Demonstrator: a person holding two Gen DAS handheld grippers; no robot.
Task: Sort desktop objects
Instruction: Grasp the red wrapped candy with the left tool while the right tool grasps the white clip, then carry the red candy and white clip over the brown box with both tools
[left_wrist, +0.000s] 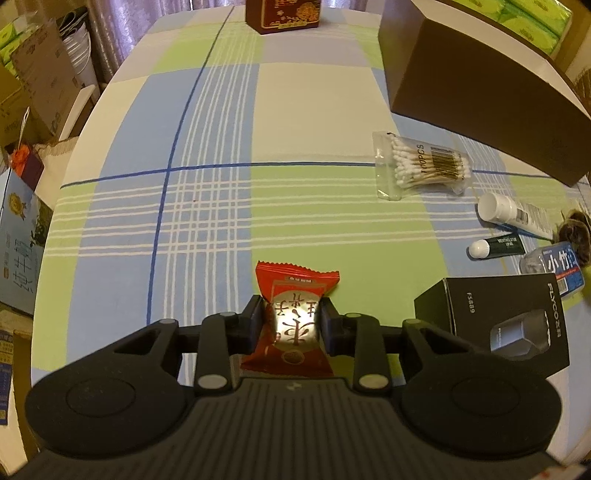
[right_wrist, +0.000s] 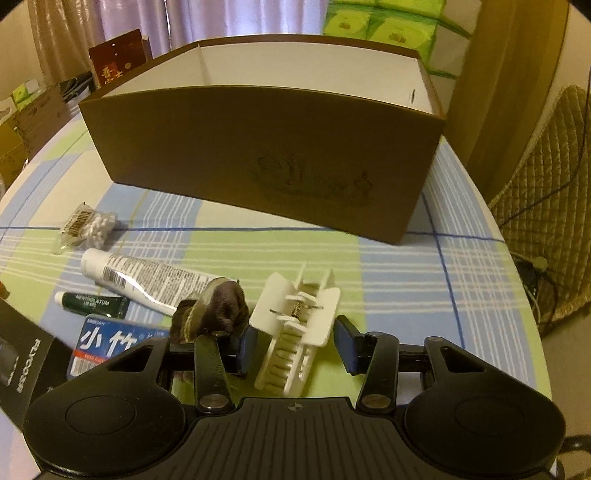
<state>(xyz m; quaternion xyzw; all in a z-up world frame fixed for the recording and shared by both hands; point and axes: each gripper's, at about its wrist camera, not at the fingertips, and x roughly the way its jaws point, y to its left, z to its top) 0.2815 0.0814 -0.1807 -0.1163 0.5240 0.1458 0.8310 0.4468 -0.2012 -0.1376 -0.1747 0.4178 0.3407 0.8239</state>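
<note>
While the left hand-held gripper (left_wrist: 291, 325) points level toward twelve o'clock, its jaws pinched on one red foil snack packet (left_wrist: 293, 317) low over the checked-cloth surface (left_wrist: 221, 206), the right hand-held gripper (right_wrist: 295, 341) stands spread wide around one white plastic hair claw clip (right_wrist: 295, 321) without touching it. At its ten o'clock lie one bag of cotton swabs (right_wrist: 86, 227), one white tube (right_wrist: 147, 278) and one small green tube (right_wrist: 92, 304); one open brown cardboard box (right_wrist: 266, 155) stands at twelve o'clock.
</note>
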